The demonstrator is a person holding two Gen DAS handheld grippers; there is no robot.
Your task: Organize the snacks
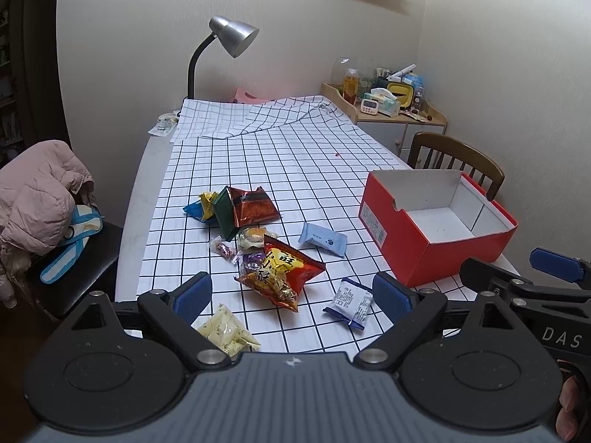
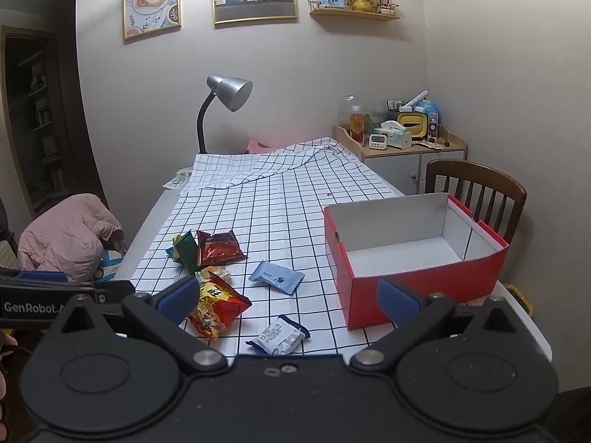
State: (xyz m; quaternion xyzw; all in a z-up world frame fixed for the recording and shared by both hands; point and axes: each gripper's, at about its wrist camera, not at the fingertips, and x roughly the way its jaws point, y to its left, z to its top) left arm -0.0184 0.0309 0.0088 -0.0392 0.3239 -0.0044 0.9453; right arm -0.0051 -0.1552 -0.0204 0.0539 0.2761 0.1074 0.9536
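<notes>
Both tools hang above the near edge of the tabletop (image 1: 332, 170), which is covered by a white cloth with a dark grid. The left hand-held gripper (image 1: 291, 295) has its blue-padded fingers spread wide with nothing between them, and the right hand-held gripper (image 2: 288, 297) is spread just as wide and also carries nothing. The snacks lie loose on the cloth in a scattered group to the left of a red box (image 1: 436, 254), which stands open at the right side of the tabletop with a white, empty interior and a divider near its far end. Closest to the left tool lies an orange-red snack bag (image 1: 284, 277) with yellow lettering, and just beside its far end sit a few small wrapped candies (image 1: 225, 249). Farther back, a dark red foil bag (image 1: 251, 205) overlaps a green packet (image 1: 223, 212), with a yellow and blue packet (image 1: 201, 206) touching them on the left. A light blue packet (image 1: 323, 239) lies alone between the pile and the box, and a white and blue packet (image 1: 351, 302) rests near the front edge, apart from the rest. A pale yellow packet (image 1: 227, 330) lies at the near edge, partly hidden by the left tool's finger. A silver desk lamp (image 1: 229, 37) stands at the far end.
</notes>
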